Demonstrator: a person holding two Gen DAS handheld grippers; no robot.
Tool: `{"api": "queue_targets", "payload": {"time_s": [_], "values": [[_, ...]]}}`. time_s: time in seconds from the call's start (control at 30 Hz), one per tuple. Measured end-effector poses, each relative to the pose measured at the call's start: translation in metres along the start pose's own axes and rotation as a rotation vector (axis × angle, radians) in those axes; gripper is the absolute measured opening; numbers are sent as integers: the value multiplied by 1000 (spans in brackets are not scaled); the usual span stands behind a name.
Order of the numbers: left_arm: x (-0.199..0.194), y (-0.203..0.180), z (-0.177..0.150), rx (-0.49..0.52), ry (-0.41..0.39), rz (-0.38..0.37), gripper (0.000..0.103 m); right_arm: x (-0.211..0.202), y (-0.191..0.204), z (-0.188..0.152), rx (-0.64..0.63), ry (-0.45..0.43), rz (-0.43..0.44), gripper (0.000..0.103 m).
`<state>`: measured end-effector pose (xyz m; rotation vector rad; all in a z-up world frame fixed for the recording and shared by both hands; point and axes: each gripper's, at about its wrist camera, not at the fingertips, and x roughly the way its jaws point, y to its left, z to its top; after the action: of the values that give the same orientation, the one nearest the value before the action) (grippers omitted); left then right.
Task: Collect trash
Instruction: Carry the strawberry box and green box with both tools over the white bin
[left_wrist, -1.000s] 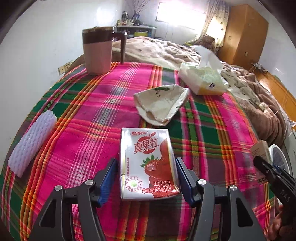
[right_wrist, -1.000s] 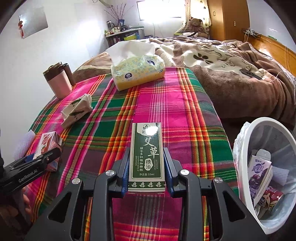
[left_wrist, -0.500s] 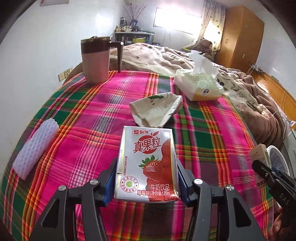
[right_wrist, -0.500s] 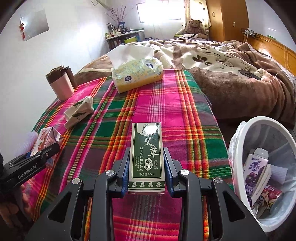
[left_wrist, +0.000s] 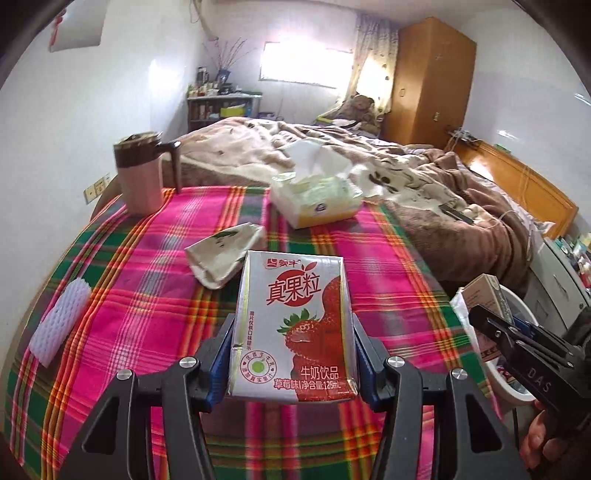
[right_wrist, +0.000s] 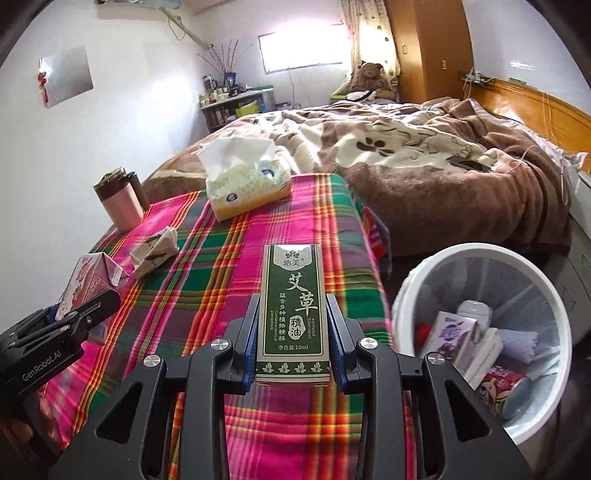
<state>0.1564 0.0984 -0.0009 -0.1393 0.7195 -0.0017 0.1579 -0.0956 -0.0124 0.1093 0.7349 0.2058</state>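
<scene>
Left tool (left_wrist: 293, 354) clamped on the strawberry milk carton (left_wrist: 293, 325), right tool (right_wrist: 291, 345) pinching the green oil box (right_wrist: 291, 314), both clear of the table (right_wrist: 207, 280); best carried level over the bin (right_wrist: 480, 254) at right before any release.

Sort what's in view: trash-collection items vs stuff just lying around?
Job:
strawberry milk carton in left gripper
green essential-oil box in right gripper
white trash bin
crumpled wrapper
white foam sleeve

Lying about:
pink mug
tissue box
</scene>
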Motion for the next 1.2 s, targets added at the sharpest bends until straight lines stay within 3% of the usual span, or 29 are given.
{"api": "queue_targets", "payload": {"time_s": [0.67, 1.2], "values": [[-27, -111, 2, 141, -61, -196, 56, -49, -71, -4, 96, -90, -106, 33], [-5, -197, -3, 238, -7, -342, 56, -55, -128, -8, 170, -74, -205, 33]]}}
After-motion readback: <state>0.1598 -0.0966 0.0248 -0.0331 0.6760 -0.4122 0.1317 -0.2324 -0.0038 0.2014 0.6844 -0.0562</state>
